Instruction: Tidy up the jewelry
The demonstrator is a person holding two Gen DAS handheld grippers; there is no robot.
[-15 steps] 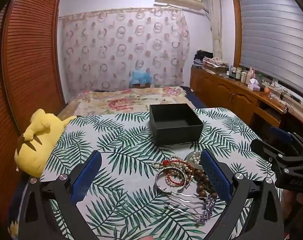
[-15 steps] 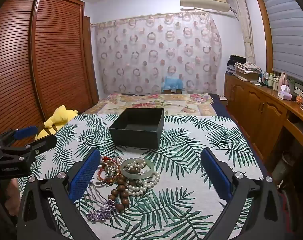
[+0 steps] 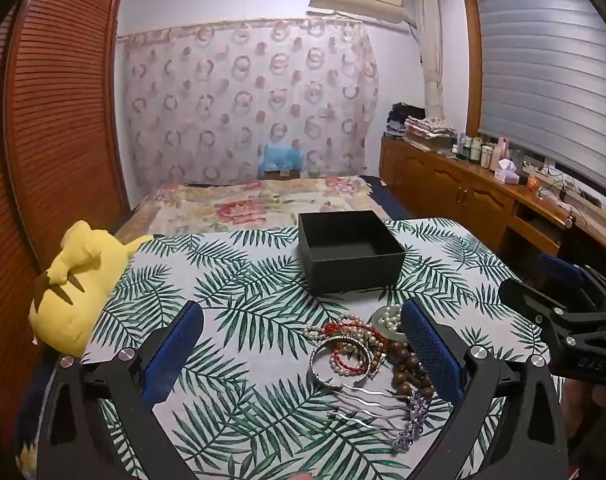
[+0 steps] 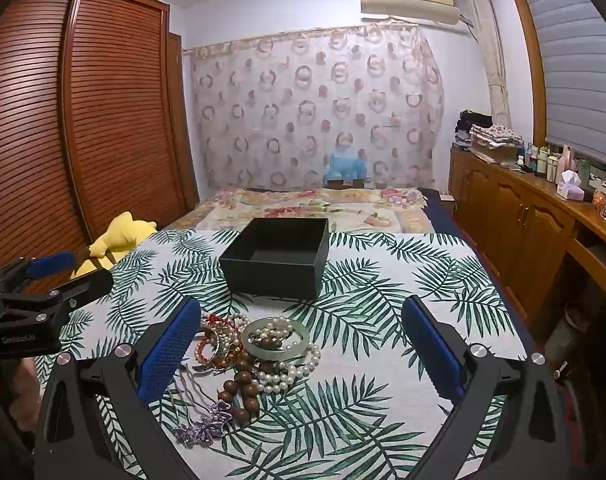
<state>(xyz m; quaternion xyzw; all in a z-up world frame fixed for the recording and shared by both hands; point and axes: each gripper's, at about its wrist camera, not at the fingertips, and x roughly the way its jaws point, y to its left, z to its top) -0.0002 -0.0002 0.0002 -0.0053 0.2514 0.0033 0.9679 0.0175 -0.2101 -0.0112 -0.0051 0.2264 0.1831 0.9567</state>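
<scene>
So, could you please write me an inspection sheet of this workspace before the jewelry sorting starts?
Surface: table under a palm-leaf cloth.
Job's things: black box, open, looks empty; jewelry pile on the cloth in front of it, outside the box: pale bangle, pearl strand, brown wooden beads, red bead bracelets, silver bangle, purple-tipped hairpins.
Clutter: yellow plush toy at the table's left edge.
Grippers: left gripper and right gripper both open, empty, above the cloth near the pile.
Cables: wires on the side counter.
Surroundings: bed, curtain, wooden wardrobe, window blind.
</scene>
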